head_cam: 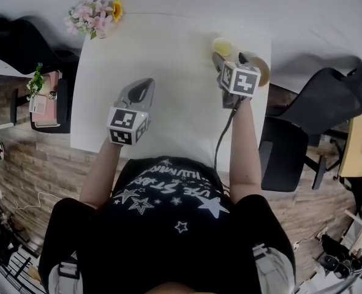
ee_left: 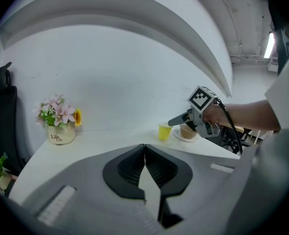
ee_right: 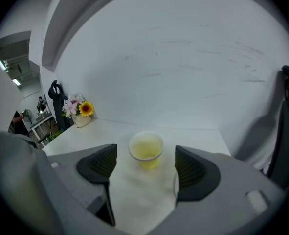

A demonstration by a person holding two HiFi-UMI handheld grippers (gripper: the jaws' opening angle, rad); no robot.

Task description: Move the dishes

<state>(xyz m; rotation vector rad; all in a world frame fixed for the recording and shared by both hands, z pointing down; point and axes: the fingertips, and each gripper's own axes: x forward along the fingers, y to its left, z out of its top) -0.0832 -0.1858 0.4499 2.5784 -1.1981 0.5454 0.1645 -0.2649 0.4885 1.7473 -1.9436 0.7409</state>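
A small yellow cup (ee_right: 146, 150) stands on the white table (head_cam: 168, 54) near its far right corner, just ahead of and between the jaws of my open right gripper (ee_right: 145, 164). Nothing is held there. In the head view the cup (head_cam: 222, 46) sits just beyond the right gripper (head_cam: 218, 60). A brown bowl on a white plate (ee_left: 187, 131) stands to the right of the cup, partly hidden by that gripper. My left gripper (ee_left: 144, 155) hovers over the table's middle, shut and empty, well away from the dishes.
A pot of pink flowers with a sunflower (head_cam: 94, 16) stands at the table's far left corner. Black chairs flank the table, one on the left (head_cam: 21, 41) and one on the right (head_cam: 328, 97). A white wall rises behind the table.
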